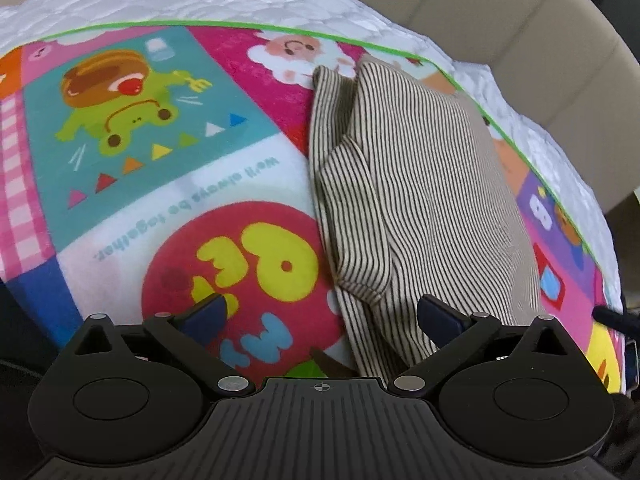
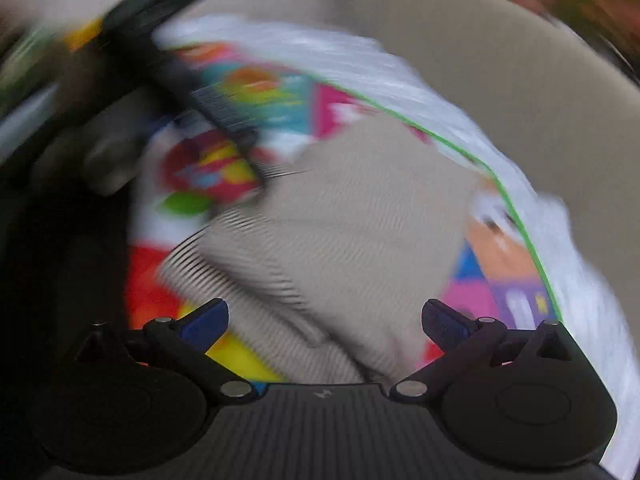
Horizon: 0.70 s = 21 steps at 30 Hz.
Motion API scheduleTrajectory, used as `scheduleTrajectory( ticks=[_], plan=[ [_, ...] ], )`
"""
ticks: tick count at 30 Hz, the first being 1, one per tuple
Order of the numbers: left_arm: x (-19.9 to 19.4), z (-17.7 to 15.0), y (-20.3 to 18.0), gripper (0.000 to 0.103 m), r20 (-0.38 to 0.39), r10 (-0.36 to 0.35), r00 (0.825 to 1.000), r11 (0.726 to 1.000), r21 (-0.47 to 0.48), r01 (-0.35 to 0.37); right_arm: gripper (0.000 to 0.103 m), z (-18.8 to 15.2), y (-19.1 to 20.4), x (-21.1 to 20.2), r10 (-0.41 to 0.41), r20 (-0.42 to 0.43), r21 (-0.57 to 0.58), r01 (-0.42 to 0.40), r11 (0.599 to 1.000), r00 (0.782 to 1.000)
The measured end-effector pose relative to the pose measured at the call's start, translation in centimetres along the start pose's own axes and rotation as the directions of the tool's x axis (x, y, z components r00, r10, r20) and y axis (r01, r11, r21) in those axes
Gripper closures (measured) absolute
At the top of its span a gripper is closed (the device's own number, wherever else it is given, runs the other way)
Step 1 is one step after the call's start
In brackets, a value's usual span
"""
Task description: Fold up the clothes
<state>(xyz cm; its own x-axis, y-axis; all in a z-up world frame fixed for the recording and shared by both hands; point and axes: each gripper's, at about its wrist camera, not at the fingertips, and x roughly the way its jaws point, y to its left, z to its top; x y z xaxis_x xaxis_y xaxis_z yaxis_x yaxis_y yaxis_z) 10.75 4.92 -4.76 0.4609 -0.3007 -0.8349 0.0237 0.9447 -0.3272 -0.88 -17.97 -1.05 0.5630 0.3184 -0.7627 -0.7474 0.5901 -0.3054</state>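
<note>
Striped garment (image 1: 420, 200), folded, right of centre on cartoon blanket (image 1: 168, 152); left claw (image 1: 320, 316) and right claw (image 2: 324, 316) spread, empty; fold apparently released, next move: regrasp an edge.

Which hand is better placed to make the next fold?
Probably left: its open tool hangs steady over the striped garment's near edge. The right tool is open too, but its view is blurred.
</note>
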Motion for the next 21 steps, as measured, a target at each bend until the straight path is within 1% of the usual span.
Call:
scheduleTrajectory(
  ticks=[2, 4, 5, 6, 7, 8, 9, 10, 11, 12, 13, 14, 15, 17, 19, 20, 21],
  plan=[
    [-0.1, 0.0, 0.0, 0.000, 0.004, 0.001, 1.000, 1.000, 0.000, -0.001, 0.000, 0.2, 2.3, 1.0, -0.012, -0.024, -0.115, 0.010, 0.993, 1.000],
    [-0.1, 0.0, 0.0, 0.000, 0.008, 0.002, 1.000, 1.000, 0.003, -0.002, 0.000, 0.2, 4.1, 2.4, -0.043, -0.032, -0.218, 0.035, 0.975, 0.999],
    [-0.2, 0.0, 0.0, 0.000, 0.011, 0.001, 1.000, 1.000, 0.005, -0.002, 0.002, 0.2, 4.8, 3.1, -0.063, -0.029, -0.259, 0.053, 0.964, 0.998],
    [-0.2, -0.1, 0.0, 0.000, 0.015, 0.001, 1.000, 1.000, 0.007, -0.001, 0.008, 0.1, 5.3, 3.7, -0.083, -0.022, -0.293, 0.073, 0.953, 0.996],
    [-0.3, -0.1, -0.1, 0.000, 0.018, 0.000, 1.000, 1.000, 0.009, 0.000, 0.011, 0.2, 5.6, 4.0, -0.091, -0.013, -0.305, 0.082, 0.949, 0.996],
    [-0.4, -0.1, -0.1, 0.000, 0.022, 0.000, 1.000, 1.000, 0.012, 0.000, 0.020, 0.5, 5.4, 4.2, -0.089, -0.007, -0.283, 0.083, 0.955, 0.996],
    [-0.4, -0.1, -0.1, 0.000, 0.025, -0.001, 1.000, 1.000, 0.016, 0.001, 0.035, 0.9, 4.7, 4.2, -0.081, -0.008, -0.229, 0.077, 0.970, 0.997],
    [-0.4, -0.1, -0.2, 0.000, 0.027, -0.002, 1.000, 1.000, 0.020, 0.002, 0.039, 1.4, 3.6, 4.1, -0.066, -0.013, -0.148, 0.064, 0.987, 0.998],
    [-0.5, -0.1, -0.2, 0.000, 0.029, -0.003, 1.000, 1.000, 0.024, 0.002, 0.040, 1.9, 2.1, 3.9, -0.045, -0.014, -0.049, 0.044, 0.998, 0.999],
    [-0.5, -0.1, -0.3, 0.000, 0.032, -0.005, 0.999, 1.000, 0.029, 0.004, 0.040, 2.2, 0.7, 3.8, -0.026, -0.014, 0.044, 0.027, 0.999, 1.000],
    [-0.5, -0.1, -0.3, 0.000, 0.034, -0.006, 0.999, 0.999, 0.034, 0.005, 0.040, 2.4, -0.6, 3.7, -0.012, -0.014, 0.125, 0.013, 0.992, 1.000],
    [-0.5, -0.1, -0.4, 0.000, 0.037, -0.007, 0.999, 0.999, 0.039, 0.006, 0.040, 2.4, -2.0, 3.6, 0.004, -0.014, 0.212, -0.001, 0.977, 1.000],
    [-0.6, -0.1, -0.5, 0.000, 0.043, -0.010, 0.999, 0.999, 0.046, 0.008, 0.040, 2.3, -3.5, 3.7, 0.024, -0.016, 0.308, -0.018, 0.951, 1.000],
    [-1.1, -0.2, -0.7, 0.000, 0.065, -0.027, 0.998, 0.998, 0.065, 0.023, 0.040, 1.5, -6.1, 4.2, 0.078, -0.020, 0.484, -0.058, 0.873, 0.997],
    [-1.8, -0.4, -1.2, 0.000, 0.088, -0.081, 0.993, 0.991, 0.112, 0.071, 0.040, 0.2, -8.0, 4.8, 0.131, -0.009, 0.618, -0.098, 0.780, 0.991],
    [-2.1, -0.5, -1.5, 0.000, 0.090, -0.114, 0.989, 0.985, 0.142, 0.100, 0.040, -0.4, -8.8, 5.0, 0.157, 0.002, 0.675, -0.117, 0.729, 0.988],
    [-2.3, -0.8, -1.9, 0.000, 0.085, -0.146, 0.986, 0.975, 0.179, 0.129, 0.040, -1.0, -9.4, 5.2, 0.175, 0.012, 0.714, -0.131, 0.688, 0.985]
  ],
)
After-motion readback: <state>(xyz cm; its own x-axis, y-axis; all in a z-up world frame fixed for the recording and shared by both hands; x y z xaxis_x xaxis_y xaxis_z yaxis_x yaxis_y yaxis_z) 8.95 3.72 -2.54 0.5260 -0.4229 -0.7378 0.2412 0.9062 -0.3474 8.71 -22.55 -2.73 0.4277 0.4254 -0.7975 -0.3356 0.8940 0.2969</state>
